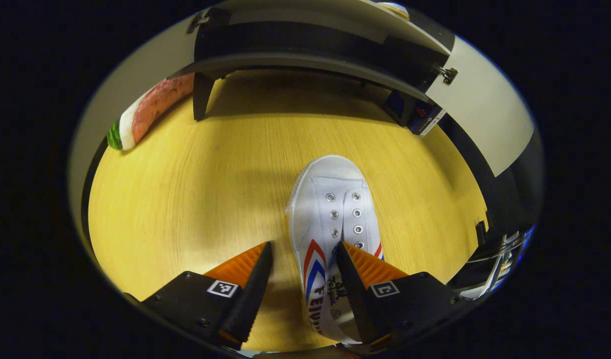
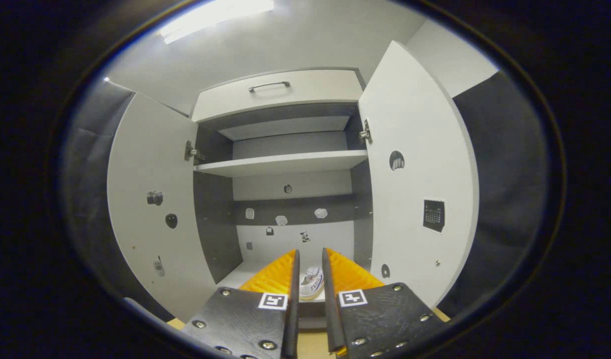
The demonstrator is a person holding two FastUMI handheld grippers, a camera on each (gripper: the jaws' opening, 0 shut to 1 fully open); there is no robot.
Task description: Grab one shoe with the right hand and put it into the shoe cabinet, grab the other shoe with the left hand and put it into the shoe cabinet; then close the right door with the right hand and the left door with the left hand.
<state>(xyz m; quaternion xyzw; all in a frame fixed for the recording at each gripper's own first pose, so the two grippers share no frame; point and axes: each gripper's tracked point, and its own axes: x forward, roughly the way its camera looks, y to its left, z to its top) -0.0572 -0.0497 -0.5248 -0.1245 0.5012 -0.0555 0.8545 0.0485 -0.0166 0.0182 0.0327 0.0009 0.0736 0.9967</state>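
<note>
Shoe on floor: white sneaker (image 1: 330, 219) with red and blue stripes lies on the wooden floor (image 1: 196, 199), toe toward the cabinet, seen in the left gripper view.
Left gripper: left gripper (image 1: 303, 259) is spread wide over the shoe's rear half; the right-hand finger lies over the shoe's collar, the other finger stands off to the side over bare floor. Whether either finger touches the shoe cannot be told.
Shoe in cabinet: second white shoe (image 2: 311, 283) sits on the bottom shelf of the cabinet (image 2: 285, 164), near its front edge, seen in the right gripper view through the gap between the fingers.
Right gripper: right gripper (image 2: 309, 264) has its fingers drawn close with a narrow gap, holding nothing, in front of the cabinet's lower opening.
Doors: left door (image 2: 151, 209) and right door (image 2: 415, 179) both stand open.
Drawer: drawer (image 2: 278, 92) with a handle, above the shelves.
Floor edge: watermelon-slice cushion (image 1: 146, 112) lies at the far left, beside a cabinet leg (image 1: 202, 97).
</note>
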